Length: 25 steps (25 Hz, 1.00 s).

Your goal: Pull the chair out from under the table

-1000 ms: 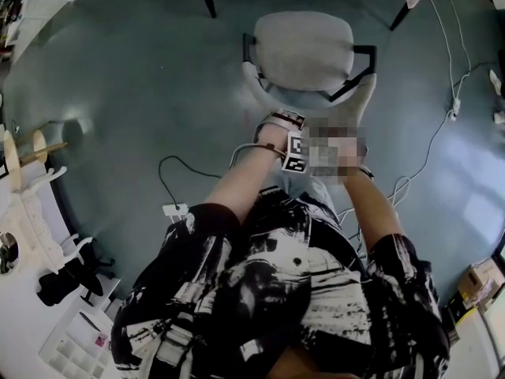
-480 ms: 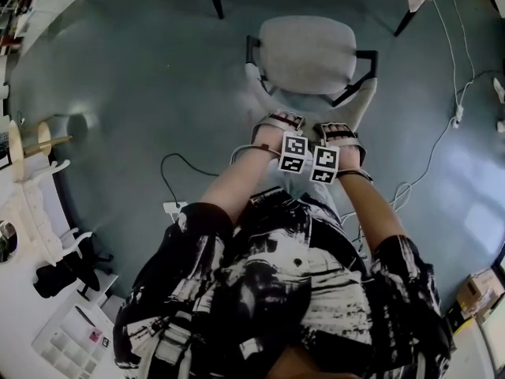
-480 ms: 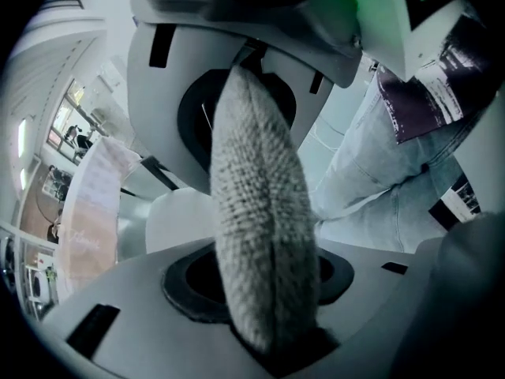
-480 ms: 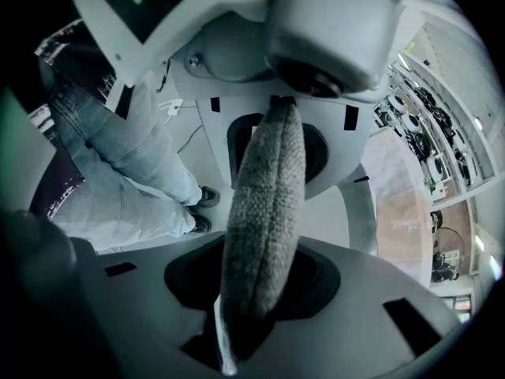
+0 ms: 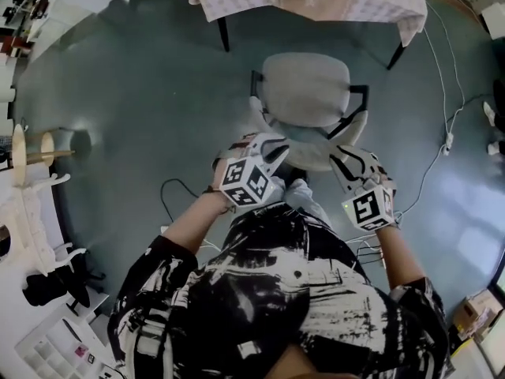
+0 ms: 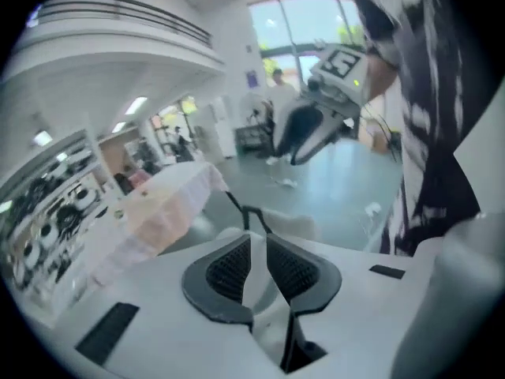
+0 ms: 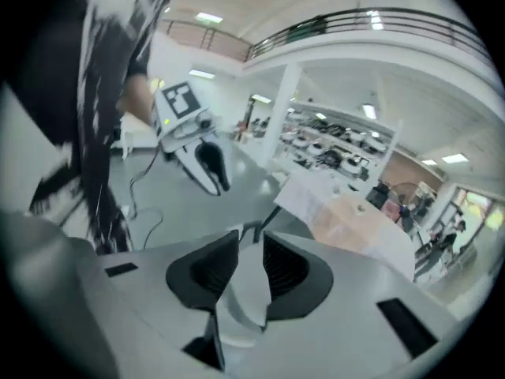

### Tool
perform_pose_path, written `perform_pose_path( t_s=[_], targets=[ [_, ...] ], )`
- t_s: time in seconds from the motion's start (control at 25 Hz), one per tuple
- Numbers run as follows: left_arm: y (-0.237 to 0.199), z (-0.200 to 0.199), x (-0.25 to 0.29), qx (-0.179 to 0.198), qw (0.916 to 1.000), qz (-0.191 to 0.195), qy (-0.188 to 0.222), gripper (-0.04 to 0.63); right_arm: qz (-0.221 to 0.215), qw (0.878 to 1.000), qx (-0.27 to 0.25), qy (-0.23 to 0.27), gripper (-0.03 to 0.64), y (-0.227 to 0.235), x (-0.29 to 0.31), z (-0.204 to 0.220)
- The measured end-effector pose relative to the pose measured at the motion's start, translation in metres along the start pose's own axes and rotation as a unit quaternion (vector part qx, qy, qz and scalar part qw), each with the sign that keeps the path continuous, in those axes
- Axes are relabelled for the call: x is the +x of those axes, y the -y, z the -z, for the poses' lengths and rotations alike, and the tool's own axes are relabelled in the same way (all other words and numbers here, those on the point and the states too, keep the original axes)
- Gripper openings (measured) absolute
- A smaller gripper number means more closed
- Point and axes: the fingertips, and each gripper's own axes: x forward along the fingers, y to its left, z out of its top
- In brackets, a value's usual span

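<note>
The grey chair (image 5: 306,93) with black armrests stands on the floor, out from under the cloth-covered table (image 5: 308,2). Both grippers are lifted above its backrest and touch nothing. My left gripper (image 5: 271,147) is at the backrest's left; its jaws are closing to a thin slit with nothing between them, as the left gripper view (image 6: 258,247) shows. At the backrest's right, my right gripper (image 5: 351,163) has its jaws a little apart and empty (image 7: 251,251). Past each pair of jaws I see the chair (image 6: 288,226) (image 7: 252,229), the table (image 6: 166,204) (image 7: 347,212) and the other gripper.
Cables (image 5: 177,172) trail over the blue-grey floor to the left of the person, and more cables with a power strip (image 5: 450,140) lie to the right. A white desk (image 5: 31,212) with small items runs along the left edge. A box (image 5: 473,302) sits at the lower right.
Both grippers have come up from close together at the chair's backrest, moved apart and rolled. The table now shows more fully at the top of the head view.
</note>
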Motion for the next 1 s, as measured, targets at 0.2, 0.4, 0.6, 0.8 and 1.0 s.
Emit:
perform_pose_path(
  t_s=[0.2,0.4,0.6,0.8,1.0],
  targets=[
    [-0.104,-0.125,-0.108,-0.164,0.9515,-0.110,0.236,0.016,0.107,0.957,0.150,0.223,0.068,0.105,-0.075,-0.145],
    [-0.144,-0.210,-0.192,-0.154,0.9094,-0.140,0.360,0.003,0.137,0.935,0.103,0.309,0.043,0.142,-0.126,-0.230],
    [-0.157,-0.249,-0.230,-0.129,0.8998,-0.164,0.383,0.002,0.160,0.917,0.095,0.352,0.011,0.153,-0.153,-0.267],
    [-0.180,-0.262,-0.241,-0.105,0.8969,-0.183,0.388,0.002,0.167,0.911,0.109,0.360,0.002,0.167,-0.147,-0.278],
    [-0.203,-0.264,-0.229,-0.084,0.8978,-0.199,0.384,0.000,0.185,0.910,0.115,0.352,0.001,0.186,-0.130,-0.274]
  ],
)
